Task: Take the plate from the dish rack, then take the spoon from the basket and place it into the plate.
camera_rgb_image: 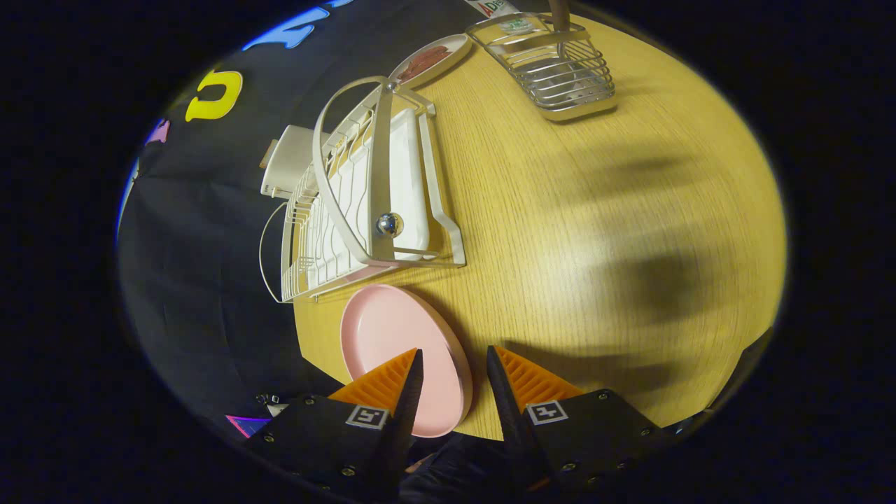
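one pink plate (pixel 392 350) lies flat on the wooden table (pixel 574 238), just beside the white dish rack (pixel 364 203) and already outside of it. the gripper (pixel 453 371) is spread: its two fingers stand apart with a clear gap, and the rim of the plate passes between them, but i cannot see that either finger presses on it. so i judge that the first step, to take the plate from the rack, is finished or almost finished, and the plate is set down or just being released. the second step is not yet started. for it, the gripper must travel across the table to the one wire basket (pixel 556 66), which stands well apart beyond the rack, then close on the spoon and carry it back to the plate. a brown handle (pixel 558 14) rises from the basket; it is probably the spoon, but i cannot tell for sure. counted: one pink plate, one dish rack, one basket, one handle in it, and one small oval dish (pixel 430 59) with something reddish, between the rack and the basket.
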A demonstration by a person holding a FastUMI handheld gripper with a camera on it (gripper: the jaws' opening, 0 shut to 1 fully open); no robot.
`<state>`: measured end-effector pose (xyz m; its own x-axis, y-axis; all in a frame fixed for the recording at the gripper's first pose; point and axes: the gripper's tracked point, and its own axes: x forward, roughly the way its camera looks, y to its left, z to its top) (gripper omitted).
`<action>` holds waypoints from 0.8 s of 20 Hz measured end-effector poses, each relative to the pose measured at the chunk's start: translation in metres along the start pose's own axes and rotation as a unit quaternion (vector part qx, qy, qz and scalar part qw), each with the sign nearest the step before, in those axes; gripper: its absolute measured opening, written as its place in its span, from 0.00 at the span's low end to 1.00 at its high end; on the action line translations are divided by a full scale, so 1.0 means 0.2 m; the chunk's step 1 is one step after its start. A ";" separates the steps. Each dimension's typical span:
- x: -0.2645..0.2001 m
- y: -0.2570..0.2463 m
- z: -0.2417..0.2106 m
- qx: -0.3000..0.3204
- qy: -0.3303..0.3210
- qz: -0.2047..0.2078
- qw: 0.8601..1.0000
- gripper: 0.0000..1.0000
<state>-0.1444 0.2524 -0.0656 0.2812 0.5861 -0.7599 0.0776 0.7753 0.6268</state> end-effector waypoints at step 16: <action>-0.53 -0.12 0.70 -0.043 -0.304 -0.073 0.949 0.57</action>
<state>-0.0420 0.1387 0.0250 0.7751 0.2473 -0.5815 0.0872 0.8696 0.4861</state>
